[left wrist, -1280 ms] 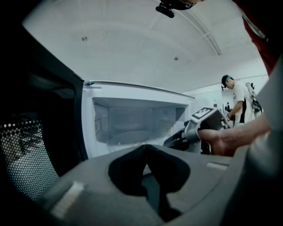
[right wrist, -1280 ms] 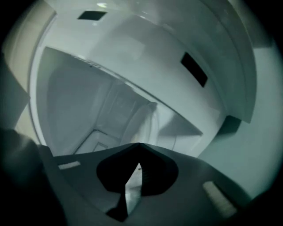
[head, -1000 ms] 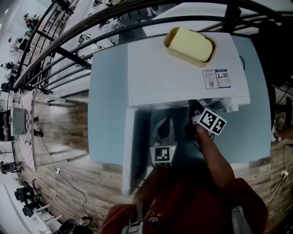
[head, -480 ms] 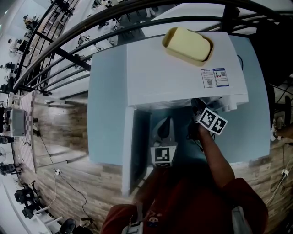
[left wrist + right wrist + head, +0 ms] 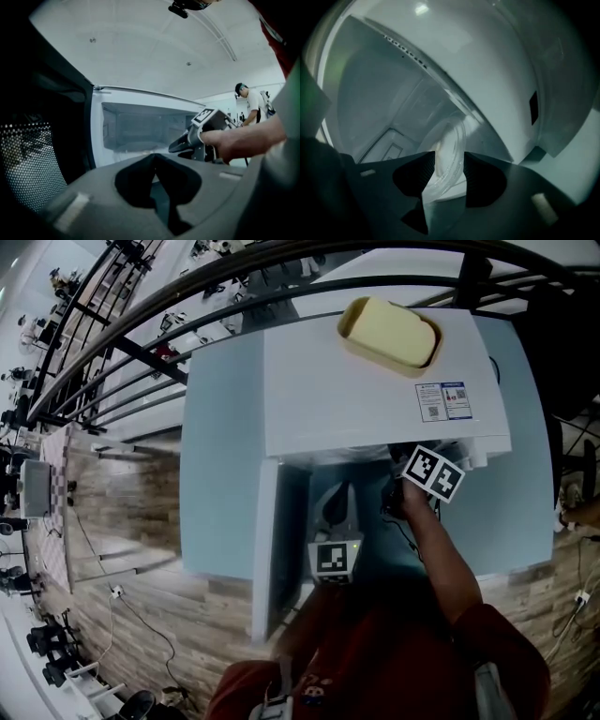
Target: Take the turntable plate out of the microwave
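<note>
While the right gripper (image 5: 449, 161) is reaching into the open microwave (image 5: 356, 399), its claw is standing released. The jaws have just been opening, and the rim of the glass turntable plate (image 5: 451, 138) is sitting in the gap between the two ribbed pads (image 5: 425, 171) without being squeezed. The plate is staying inside the oven cavity, not yet out of it, and the right gripper view is showing it at a slant against the pale cavity walls. From the head view, the person's right hand (image 5: 410, 504) is carrying that gripper in under the microwave's top panel, so only its marker cube (image 5: 433, 472) is showing there. The left gripper (image 5: 154, 157) is hovering just in front of the opening, level with the cavity, its claw clenched with the jaws together on nothing. The microwave door (image 5: 28, 159) is hanging open at the left, its perforated screen filling that side of the left gripper view. A yellow lidded container (image 5: 389, 331) is sitting on top of the microwave near the back, with a printed sticker (image 5: 442, 401) nearer the front edge. The microwave is standing on a pale blue table (image 5: 216, 474) over a wooden floor (image 5: 141, 615).
</note>
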Available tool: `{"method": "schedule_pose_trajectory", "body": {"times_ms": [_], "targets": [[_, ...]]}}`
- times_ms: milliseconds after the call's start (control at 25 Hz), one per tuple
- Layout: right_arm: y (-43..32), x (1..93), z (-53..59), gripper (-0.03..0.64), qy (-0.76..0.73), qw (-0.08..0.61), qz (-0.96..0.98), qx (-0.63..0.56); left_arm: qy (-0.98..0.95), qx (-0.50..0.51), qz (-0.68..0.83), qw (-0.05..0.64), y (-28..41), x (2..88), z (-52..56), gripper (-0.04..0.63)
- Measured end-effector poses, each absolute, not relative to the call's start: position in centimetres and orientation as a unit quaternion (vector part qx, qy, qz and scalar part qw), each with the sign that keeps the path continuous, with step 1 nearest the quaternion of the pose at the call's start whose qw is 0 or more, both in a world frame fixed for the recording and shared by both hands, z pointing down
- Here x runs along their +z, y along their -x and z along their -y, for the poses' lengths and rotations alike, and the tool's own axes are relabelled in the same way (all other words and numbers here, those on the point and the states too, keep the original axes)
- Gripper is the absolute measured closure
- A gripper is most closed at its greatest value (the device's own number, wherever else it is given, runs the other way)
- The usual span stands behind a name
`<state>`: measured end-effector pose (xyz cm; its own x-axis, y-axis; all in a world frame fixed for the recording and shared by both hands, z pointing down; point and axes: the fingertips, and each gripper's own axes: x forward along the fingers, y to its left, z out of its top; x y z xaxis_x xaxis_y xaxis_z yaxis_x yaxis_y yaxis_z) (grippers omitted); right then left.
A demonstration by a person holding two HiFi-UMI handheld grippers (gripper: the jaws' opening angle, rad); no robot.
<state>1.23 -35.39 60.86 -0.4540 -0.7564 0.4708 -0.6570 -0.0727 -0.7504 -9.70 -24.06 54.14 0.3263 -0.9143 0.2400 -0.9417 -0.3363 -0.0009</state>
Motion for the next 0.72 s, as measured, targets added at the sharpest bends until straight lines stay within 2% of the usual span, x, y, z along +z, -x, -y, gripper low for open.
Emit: {"method": "schedule_pose_trajectory", "body": {"times_ms": [240,360,440,720], "targets": [[-1.17,60.5,35.85,0.458,0.485,0.122,-0.655,-0.567,-0.808,0.1,0.576,0.074,10.34,54.1,24.16,0.597],[-0.96,60.87,35.64,0.518,0.479,0.14,-0.648,-0.575,-0.81,0.095,0.574,0.072,10.06,54.21,24.32,0.597],[-0.85,61.19,35.5,0.591,0.483,0.147,-0.64,-0.579,-0.81,0.09,0.574,0.077,9.95,54.31,24.3,0.597],[-0.9,61.16,34.93,0.603,0.473,0.191,-0.626,-0.59,-0.807,0.098,0.576,0.086,10.08,54.55,23.97,0.597]]}}
